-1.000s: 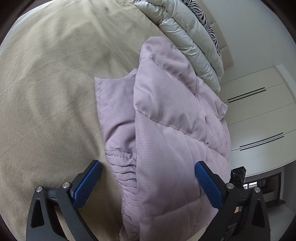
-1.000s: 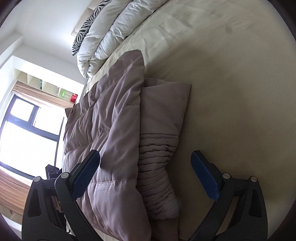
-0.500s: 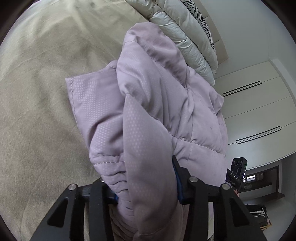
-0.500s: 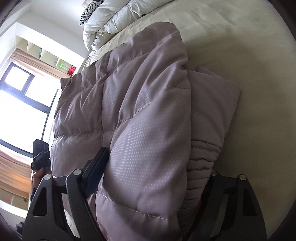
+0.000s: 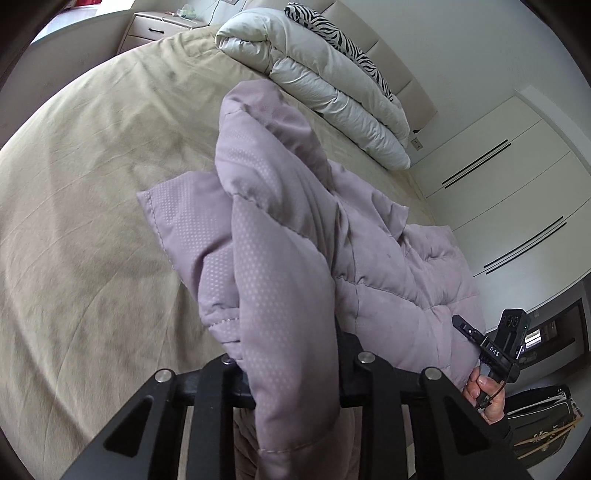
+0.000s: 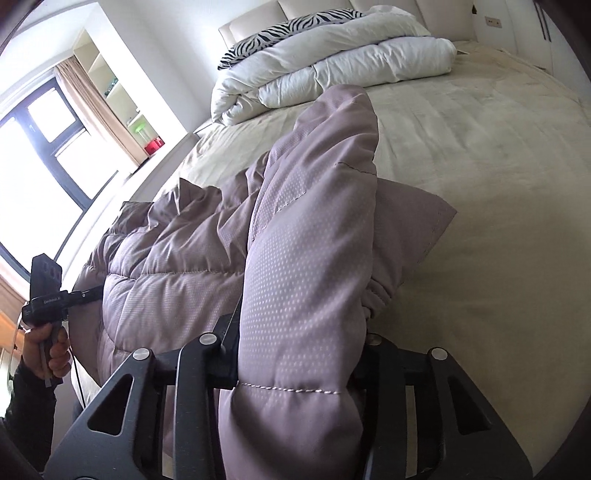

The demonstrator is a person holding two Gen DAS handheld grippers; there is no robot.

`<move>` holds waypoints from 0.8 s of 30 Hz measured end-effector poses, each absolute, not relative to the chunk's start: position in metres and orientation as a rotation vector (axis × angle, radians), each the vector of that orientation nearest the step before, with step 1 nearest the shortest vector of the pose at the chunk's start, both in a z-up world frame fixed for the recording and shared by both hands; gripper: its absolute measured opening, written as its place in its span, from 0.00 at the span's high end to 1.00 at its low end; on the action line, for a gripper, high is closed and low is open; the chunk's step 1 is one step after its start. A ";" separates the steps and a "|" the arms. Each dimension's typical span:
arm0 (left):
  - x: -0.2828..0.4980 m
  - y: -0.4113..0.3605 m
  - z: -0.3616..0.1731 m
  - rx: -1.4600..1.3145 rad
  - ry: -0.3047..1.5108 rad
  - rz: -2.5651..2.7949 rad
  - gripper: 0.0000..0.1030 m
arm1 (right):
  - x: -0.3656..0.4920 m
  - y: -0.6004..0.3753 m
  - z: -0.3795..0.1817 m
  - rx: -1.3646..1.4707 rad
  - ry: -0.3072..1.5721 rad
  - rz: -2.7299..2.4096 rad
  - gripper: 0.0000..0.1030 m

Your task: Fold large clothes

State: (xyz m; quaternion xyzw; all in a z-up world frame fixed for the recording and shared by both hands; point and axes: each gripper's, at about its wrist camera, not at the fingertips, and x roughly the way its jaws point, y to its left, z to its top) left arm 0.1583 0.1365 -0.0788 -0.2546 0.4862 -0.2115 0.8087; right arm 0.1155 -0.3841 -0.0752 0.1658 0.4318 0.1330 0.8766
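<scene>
A lilac padded jacket (image 5: 280, 206) lies on the bed's beige sheet (image 5: 92, 184), its near end lifted into a tall fold. My left gripper (image 5: 291, 354) has its jaws closing on that fold, and the pads press into the thick fabric beside an elastic cuff (image 5: 225, 328). In the right wrist view the same jacket (image 6: 314, 206) bulges up between the jaws of my right gripper (image 6: 299, 343), which are closing too and squeeze the padded edge. The pads are mostly hidden by cloth. Each view shows a hand (image 5: 487, 395) on the other tool's handle.
A folded white duvet (image 5: 332, 81) and a zebra pillow (image 5: 332, 33) lie at the head of the bed. White wardrobe doors (image 5: 498, 184) stand to one side, a window (image 6: 44, 147) and shelves (image 6: 107, 81) to the other. A nightstand (image 5: 159, 22) is beyond the bed.
Both grippers went from wide open around the jacket's near edge to clamped on it. They rose and pulled that edge up off the sheet.
</scene>
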 end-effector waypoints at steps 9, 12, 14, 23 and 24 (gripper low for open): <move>0.073 0.162 -0.062 -0.521 1.018 -0.458 0.72 | 0.009 -0.360 -0.058 0.361 0.842 0.343 0.65; 0.063 0.169 -0.065 -0.529 1.018 -0.457 0.72 | -0.012 -0.355 -0.065 0.393 0.840 0.353 0.65; 0.059 0.173 -0.071 -0.539 1.028 -0.455 0.72 | -0.025 -0.353 -0.069 0.407 0.843 0.358 0.65; 0.060 0.192 -0.125 -0.630 1.101 -0.418 0.54 | -0.030 -0.370 -0.129 0.502 0.959 0.317 0.54; 0.060 0.193 -0.128 -0.633 1.102 -0.417 0.53 | -0.031 -0.372 -0.139 0.517 0.966 0.313 0.48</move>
